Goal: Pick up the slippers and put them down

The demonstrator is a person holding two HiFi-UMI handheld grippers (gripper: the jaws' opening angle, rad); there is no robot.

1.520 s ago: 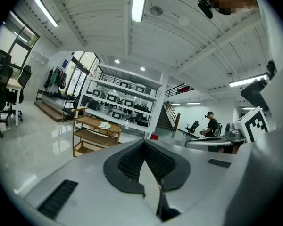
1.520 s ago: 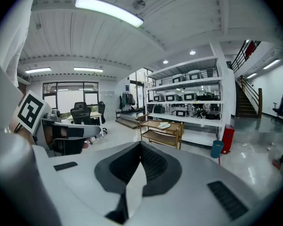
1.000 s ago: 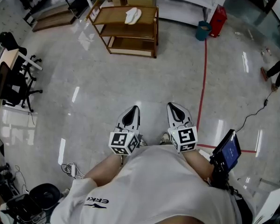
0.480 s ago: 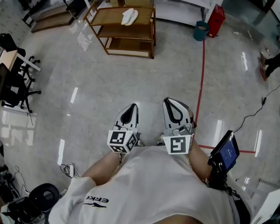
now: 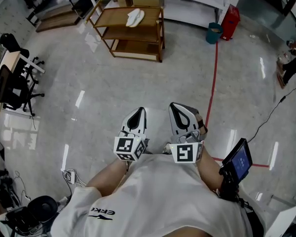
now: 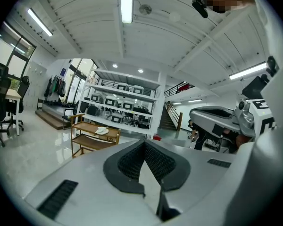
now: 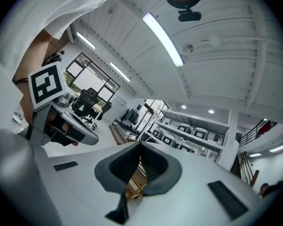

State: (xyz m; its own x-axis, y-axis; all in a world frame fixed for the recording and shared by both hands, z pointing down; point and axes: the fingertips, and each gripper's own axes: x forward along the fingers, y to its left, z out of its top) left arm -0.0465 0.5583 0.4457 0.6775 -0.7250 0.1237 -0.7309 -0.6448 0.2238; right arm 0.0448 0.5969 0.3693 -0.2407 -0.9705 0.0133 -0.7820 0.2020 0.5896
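On the rack's top shelf: slippers (image 5: 136, 17) are lying near the shelf's middle, white, close together, well apart from both tools.
Rack (image 5: 138, 33): wooden, three shelves, standing on the floor far ahead of the person.
Left tool (image 5: 140, 111): being held out in front of the shirt (image 5: 163, 196), pointing toward the rack; its jaws are pressing together at the tips and pinching nothing.
Right tool (image 5: 176, 108): being held just beside the left tool, pointing the same way, its marker cube facing up; its jaws are meeting at the tips, with nothing between them.
Left gripper view: the rack and slippers are showing small, to the left above the closed jaws; the right tool is showing at the right edge.
Right gripper view: the room is appearing tilted; wooden rack parts are showing through the slot behind the joined tips.
Floor (image 5: 113, 83): pale and glossy, reflecting lights; a red line (image 5: 214, 78) is running along it right of the tools; a chair (image 5: 10, 88) is standing at its left edge.
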